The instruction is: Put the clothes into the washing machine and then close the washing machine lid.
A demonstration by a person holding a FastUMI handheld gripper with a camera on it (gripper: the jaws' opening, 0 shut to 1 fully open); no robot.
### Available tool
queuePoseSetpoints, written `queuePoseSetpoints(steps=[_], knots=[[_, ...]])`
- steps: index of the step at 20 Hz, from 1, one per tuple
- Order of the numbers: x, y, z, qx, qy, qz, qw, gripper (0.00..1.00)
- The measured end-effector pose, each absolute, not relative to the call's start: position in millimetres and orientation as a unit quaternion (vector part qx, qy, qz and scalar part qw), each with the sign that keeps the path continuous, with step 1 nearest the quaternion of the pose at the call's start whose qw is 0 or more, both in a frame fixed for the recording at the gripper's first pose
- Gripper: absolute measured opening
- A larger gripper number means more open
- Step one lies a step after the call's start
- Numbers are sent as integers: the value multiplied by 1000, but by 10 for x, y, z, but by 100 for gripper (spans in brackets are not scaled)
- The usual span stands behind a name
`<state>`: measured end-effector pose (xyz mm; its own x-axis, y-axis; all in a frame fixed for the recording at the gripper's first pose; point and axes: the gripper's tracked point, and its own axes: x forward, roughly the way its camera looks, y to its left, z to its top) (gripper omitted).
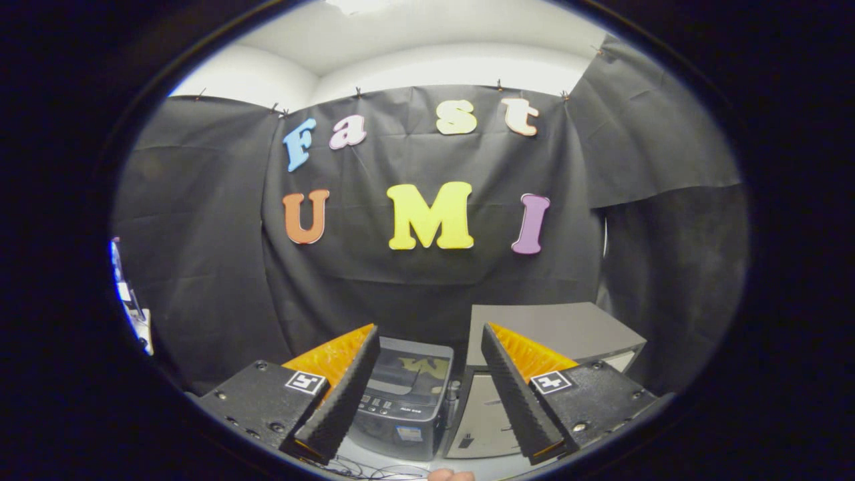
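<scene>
Nearest the lens, the two ridged fingers of the hand-held gripper (427,394) stand wide apart with nothing between them, each carrying a small square black-and-white marker on its block, presumably so the tool's pose can be tracked. Just below them a fingertip of the person (451,475) peeps in, beside a few thin loose cables (374,470) on the pale worktop (481,467). Framed in the gap between the fingers and just beyond them sits the small grey toy-sized top-loading washing machine (405,407), its tinted transparent lid (409,375) looking down and flat, with something yellowish dimly seen through it; whether that is clothing I cannot tell. A row of buttons runs along its front panel, and a small sticker sits lower down; neither is legible. Right beside the machine stands a grey box-like cabinet (554,334). No loose clothes are in sight, so the open, centred stance reads as lining up on the machine.
</scene>
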<state>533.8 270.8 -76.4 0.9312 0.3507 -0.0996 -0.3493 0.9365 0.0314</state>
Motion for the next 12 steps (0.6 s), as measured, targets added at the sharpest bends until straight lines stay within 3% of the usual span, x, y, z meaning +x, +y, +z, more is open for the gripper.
queuePoseSetpoints(steps=[12], knots=[[5368,2673,-663,11,28,180,983,97]])
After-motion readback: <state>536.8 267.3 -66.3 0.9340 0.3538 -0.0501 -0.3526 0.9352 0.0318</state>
